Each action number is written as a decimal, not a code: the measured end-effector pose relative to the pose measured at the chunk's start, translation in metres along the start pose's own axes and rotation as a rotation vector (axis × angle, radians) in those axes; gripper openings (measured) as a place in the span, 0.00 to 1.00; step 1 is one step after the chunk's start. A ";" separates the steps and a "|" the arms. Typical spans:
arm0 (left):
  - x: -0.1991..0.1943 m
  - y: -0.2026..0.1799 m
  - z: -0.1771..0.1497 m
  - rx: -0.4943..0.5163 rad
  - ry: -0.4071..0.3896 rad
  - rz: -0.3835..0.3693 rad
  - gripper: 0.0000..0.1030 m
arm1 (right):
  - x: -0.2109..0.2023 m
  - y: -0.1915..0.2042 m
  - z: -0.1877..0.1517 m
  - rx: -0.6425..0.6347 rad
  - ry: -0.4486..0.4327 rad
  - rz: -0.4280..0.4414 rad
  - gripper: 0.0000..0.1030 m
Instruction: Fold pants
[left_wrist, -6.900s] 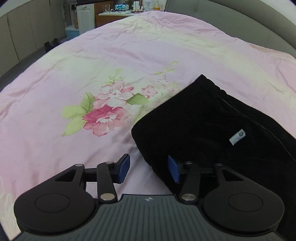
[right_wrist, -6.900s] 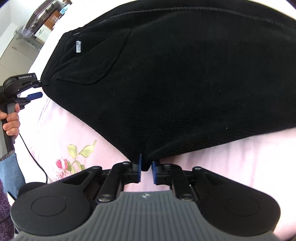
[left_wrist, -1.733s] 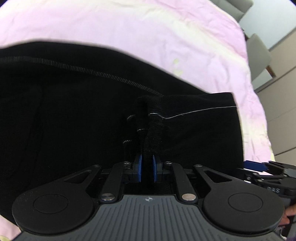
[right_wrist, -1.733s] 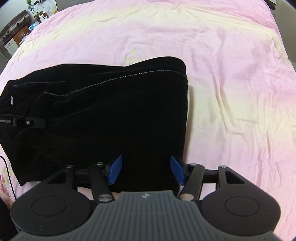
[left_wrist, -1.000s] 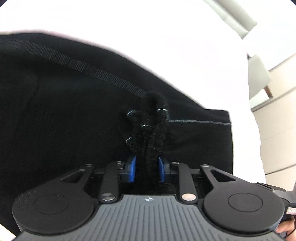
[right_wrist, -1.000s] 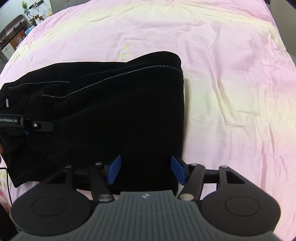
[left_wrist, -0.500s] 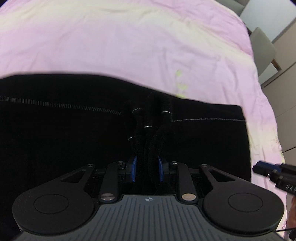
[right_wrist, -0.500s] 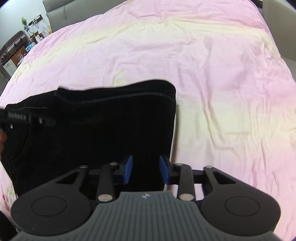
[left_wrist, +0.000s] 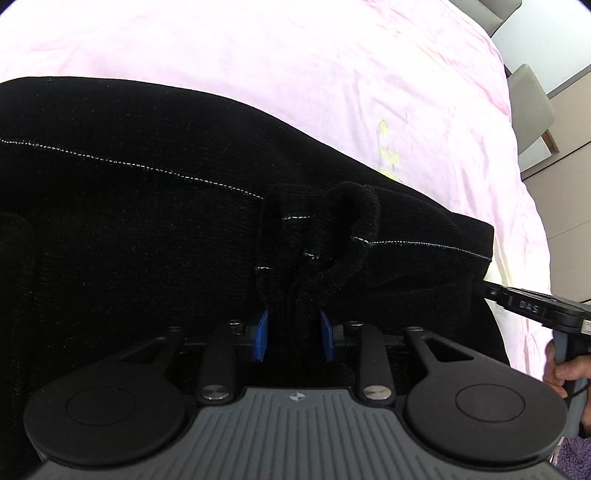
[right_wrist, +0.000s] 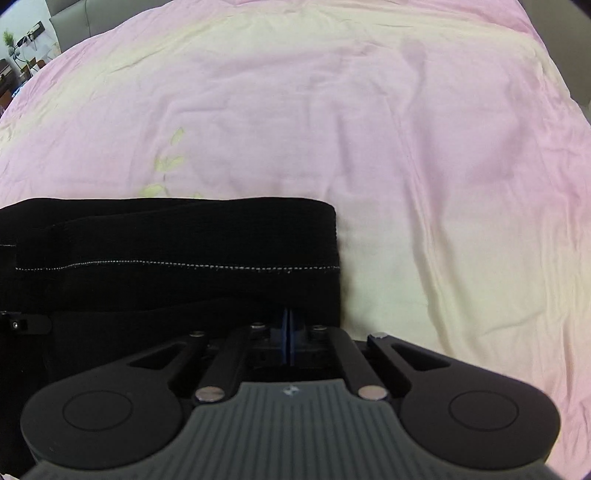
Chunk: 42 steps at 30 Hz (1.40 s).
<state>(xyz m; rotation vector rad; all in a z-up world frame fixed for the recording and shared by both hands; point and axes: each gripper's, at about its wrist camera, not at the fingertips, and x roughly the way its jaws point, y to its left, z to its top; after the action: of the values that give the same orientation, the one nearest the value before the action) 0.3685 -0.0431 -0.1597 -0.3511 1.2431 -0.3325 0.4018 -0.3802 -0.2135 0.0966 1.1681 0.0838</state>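
A pink bedspread (right_wrist: 406, 147) covers the bed. On its near side lie the black pants (left_wrist: 147, 229), folded over. The left tool (left_wrist: 294, 338) has a bunched wad of the pants between its blue pads, its jaws opening. The right tool (right_wrist: 287, 338) is clenched at the pants' near corner, seemingly pinching the edge.

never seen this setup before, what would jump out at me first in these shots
The black pants lying across a pink bedsheet dominate both views. In the left wrist view, the left tongs have a thick bunch of the fabric between them, their jaws opening. At the pants' right end, the right tongs are pinched shut at the near edge.
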 end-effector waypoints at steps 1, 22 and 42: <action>-0.002 0.000 0.000 0.002 -0.001 0.004 0.34 | -0.006 0.001 -0.002 -0.007 -0.010 -0.002 0.00; -0.043 -0.008 -0.047 0.050 -0.070 0.101 0.55 | -0.071 0.017 -0.127 -0.090 -0.020 0.008 0.00; -0.184 0.089 -0.125 -0.228 -0.363 0.318 0.65 | -0.100 0.110 -0.106 -0.428 -0.064 0.054 0.01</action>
<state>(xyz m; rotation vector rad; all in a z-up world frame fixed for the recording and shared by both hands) 0.2007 0.1061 -0.0759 -0.3825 0.9587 0.1445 0.2636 -0.2787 -0.1501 -0.2459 1.0614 0.3738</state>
